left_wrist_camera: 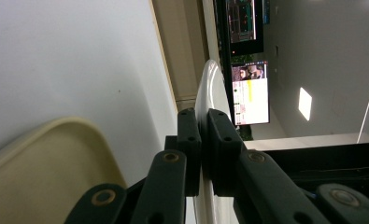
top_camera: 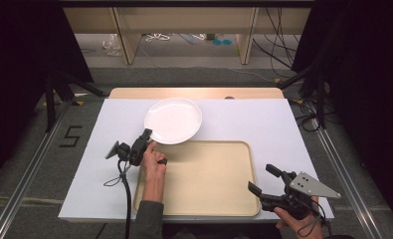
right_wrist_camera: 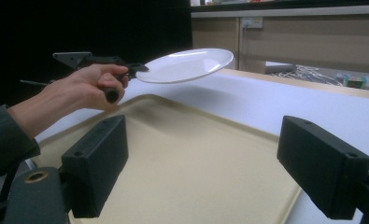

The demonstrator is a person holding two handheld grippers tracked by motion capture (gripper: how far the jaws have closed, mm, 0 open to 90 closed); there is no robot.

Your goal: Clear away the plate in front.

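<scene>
The left claw [top_camera: 148,134] is clamped on the near rim of the white plate [top_camera: 173,120], holding it lifted just past the far-left corner of the beige tray [top_camera: 209,179], probably to set it inside; the right claw [top_camera: 263,180] waits apart at the tray's near-right corner, clear of the path.

- Floor [top_camera: 79,124], left of the table: a dark figure "5" [top_camera: 71,136] marked on the grey surface, plainly legible in the high view.
- Two lit screens, upper [left_wrist_camera: 241,19] and lower [left_wrist_camera: 250,93], in the left gripper view: both carry writing and blocks of colour, too small and blurred to read.
</scene>
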